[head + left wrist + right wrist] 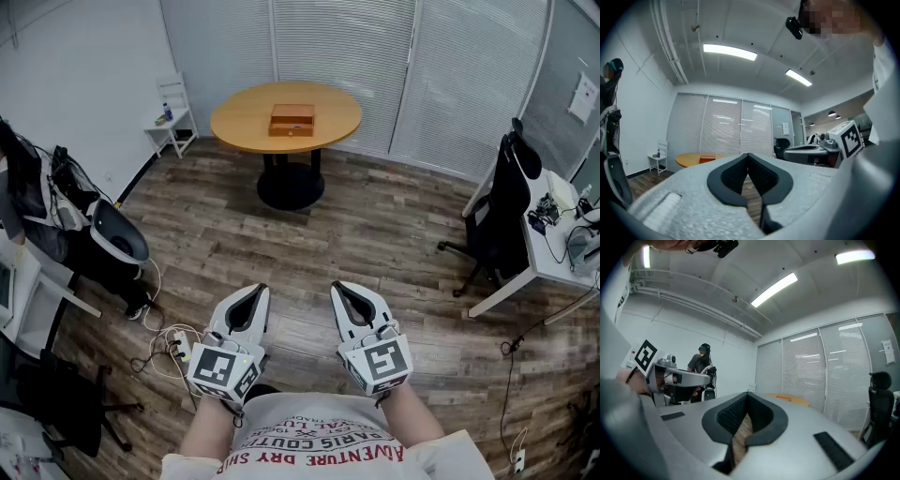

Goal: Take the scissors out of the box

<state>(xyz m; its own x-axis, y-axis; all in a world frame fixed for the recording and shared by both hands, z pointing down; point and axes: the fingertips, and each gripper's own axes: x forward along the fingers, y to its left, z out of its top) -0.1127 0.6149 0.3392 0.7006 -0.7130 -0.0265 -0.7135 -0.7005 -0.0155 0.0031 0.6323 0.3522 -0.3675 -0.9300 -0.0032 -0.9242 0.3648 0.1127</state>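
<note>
A small brown wooden box sits in the middle of a round wooden table across the room. No scissors show in any view. Both grippers are held level close to my body, far from the table. My left gripper has its jaws touching at the tips with nothing between them. My right gripper is likewise shut and empty. The left gripper view looks over the closed left gripper toward the table and box. In the right gripper view, the table's edge shows past the right gripper.
Wood-plank floor lies between me and the table. A black office chair and a white desk stand at the right. At the left are a dark chair, floor cables and a white step stool. Another person stands by the wall.
</note>
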